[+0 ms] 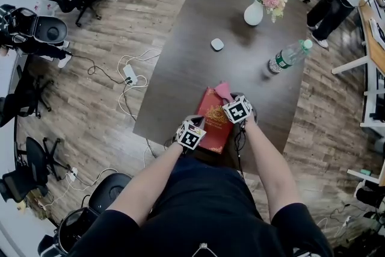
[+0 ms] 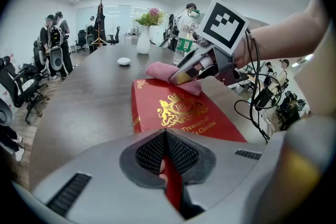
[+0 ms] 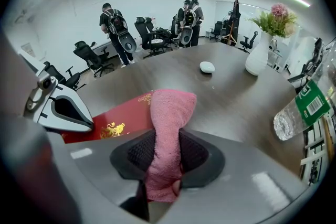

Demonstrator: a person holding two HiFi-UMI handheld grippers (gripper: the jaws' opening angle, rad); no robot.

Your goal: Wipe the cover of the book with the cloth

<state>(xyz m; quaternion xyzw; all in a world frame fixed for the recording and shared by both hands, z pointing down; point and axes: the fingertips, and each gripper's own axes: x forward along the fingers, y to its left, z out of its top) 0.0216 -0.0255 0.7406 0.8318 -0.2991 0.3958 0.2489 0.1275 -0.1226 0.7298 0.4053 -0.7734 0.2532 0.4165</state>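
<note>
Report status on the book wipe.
Left gripper shut on book, near edge. Right gripper shut on cloth, resting on cover's far end. Bottle, vase stand clear.

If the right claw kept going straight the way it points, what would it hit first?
Probably the bare table just past the red book, with the pink cloth dragging along. Farther on, a small white object lies roughly in line, though depth is unclear.

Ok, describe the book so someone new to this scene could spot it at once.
Find the long dark table, then its near end by the person. The book lies there, the only red thing, with a gold crest on its cover.
</note>
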